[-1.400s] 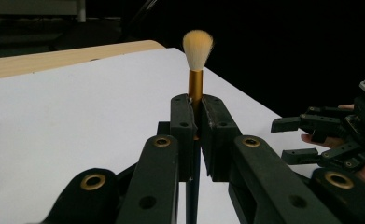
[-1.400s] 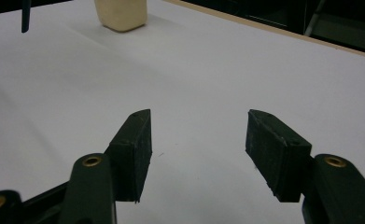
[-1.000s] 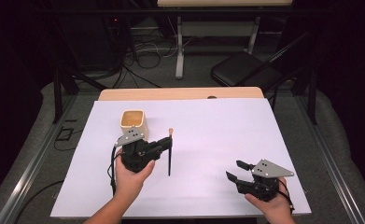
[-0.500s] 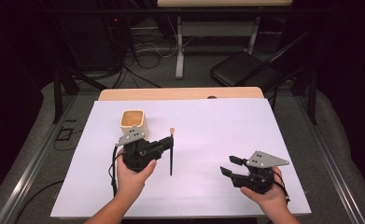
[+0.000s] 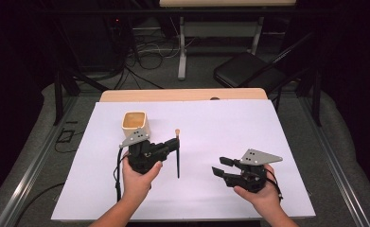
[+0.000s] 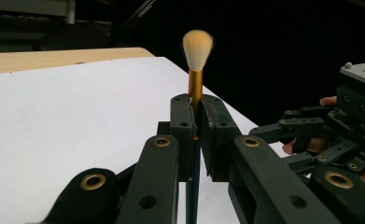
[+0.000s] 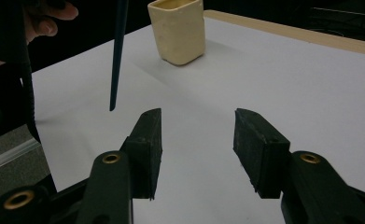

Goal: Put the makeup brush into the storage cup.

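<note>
- Left gripper (image 5: pixel 166 149) in the high view clamps a brush (image 5: pixel 177 153) upright above the white table (image 5: pixel 249 123), tan cup (image 5: pixel 135 125) just behind it; right gripper (image 5: pixel 223 170) hangs well apart, nothing between its jaws, which have just been closing.
- Left gripper view: jaws pinch the gold ferrule, bristles up.
- Right gripper view: jaws stand parted, brush handle and cup ahead.

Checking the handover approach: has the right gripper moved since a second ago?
Yes. The right gripper has shifted left, away from the table's right edge, toward the brush.
</note>
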The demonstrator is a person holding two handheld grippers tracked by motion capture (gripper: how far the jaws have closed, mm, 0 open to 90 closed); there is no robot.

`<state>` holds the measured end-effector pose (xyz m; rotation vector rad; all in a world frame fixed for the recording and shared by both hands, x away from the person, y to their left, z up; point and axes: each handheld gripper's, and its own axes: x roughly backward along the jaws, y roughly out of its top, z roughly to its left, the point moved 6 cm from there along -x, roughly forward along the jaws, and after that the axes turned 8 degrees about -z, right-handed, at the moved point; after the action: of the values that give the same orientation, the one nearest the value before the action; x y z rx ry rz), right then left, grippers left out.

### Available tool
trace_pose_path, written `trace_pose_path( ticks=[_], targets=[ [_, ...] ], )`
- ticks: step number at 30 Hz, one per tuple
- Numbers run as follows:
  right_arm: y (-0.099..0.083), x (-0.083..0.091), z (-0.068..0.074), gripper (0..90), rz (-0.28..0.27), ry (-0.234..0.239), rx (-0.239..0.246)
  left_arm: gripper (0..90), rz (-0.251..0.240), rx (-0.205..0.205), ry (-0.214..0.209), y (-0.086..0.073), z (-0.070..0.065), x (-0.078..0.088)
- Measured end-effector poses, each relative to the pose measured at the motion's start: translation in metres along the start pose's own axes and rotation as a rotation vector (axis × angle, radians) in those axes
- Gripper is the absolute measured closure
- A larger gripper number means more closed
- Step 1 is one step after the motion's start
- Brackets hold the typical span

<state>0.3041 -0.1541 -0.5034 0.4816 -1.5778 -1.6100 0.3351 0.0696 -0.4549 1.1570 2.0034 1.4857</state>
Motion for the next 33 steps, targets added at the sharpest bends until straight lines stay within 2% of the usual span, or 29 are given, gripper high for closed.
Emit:
trace_pose_path(
  ticks=[16, 25, 33],
  targets=[
    [0.007, -0.018, 0.008, 54.2, -0.047, 0.051, -0.085, 83.9, 0.005, 0.001, -0.014, -0.005, -0.004, -0.008],
    [0.009, -0.028, 0.013, 55.3, -0.043, 0.074, -0.103, 83.9, 0.005, 0.002, -0.021, -0.007, -0.006, -0.011],
    [0.009, -0.035, 0.016, 57.3, -0.036, 0.097, -0.147, 83.8, 0.002, 0.007, -0.029, -0.009, -0.007, -0.013]
  ],
)
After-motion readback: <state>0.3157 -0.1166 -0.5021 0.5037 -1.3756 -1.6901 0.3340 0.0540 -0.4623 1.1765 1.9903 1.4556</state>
